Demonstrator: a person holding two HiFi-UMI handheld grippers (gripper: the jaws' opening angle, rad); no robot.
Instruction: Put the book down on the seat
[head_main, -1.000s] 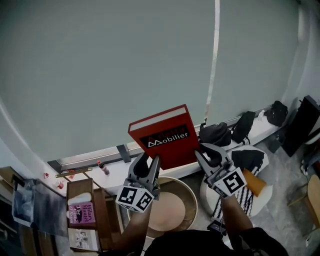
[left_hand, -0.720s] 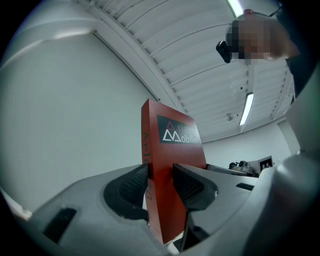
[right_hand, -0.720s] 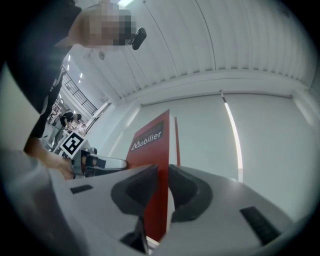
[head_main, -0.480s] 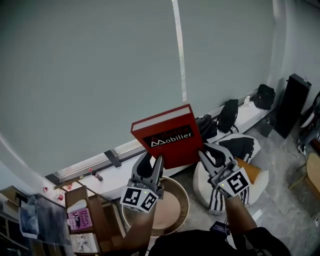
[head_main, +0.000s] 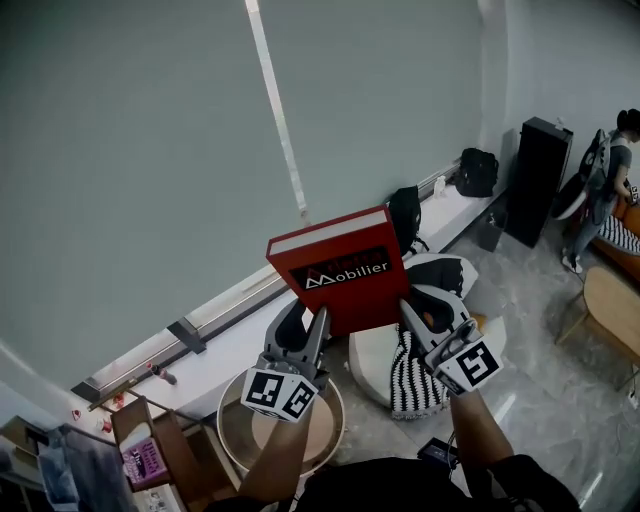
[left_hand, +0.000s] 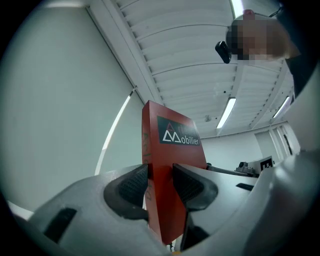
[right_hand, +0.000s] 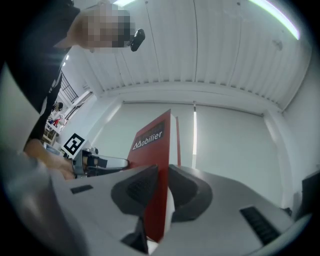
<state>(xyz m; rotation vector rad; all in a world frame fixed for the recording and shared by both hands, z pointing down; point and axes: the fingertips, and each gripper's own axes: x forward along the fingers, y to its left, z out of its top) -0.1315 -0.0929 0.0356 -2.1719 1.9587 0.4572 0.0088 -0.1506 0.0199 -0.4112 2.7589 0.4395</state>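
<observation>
Clamping on both sides: left gripper (head_main: 301, 322) is closed on the lower left edge of the red book (head_main: 340, 272), its dark pads (left_hand: 131, 184) pressed against both faces. Right gripper (head_main: 430, 308) is closed on the lower right edge, pads tight on cover and pages. Book is held upright in the air between them, white "Mobilier" lettering toward the head camera. Beneath it sits a white rounded seat (head_main: 372, 362) with a striped cloth (head_main: 412, 372) draped over it; book is clear of the seat. Round wooden table (head_main: 322, 432) lies under the left gripper. Grey blind (head_main: 150, 150) hangs behind. A person (head_main: 612, 175) stands far right.
</observation>
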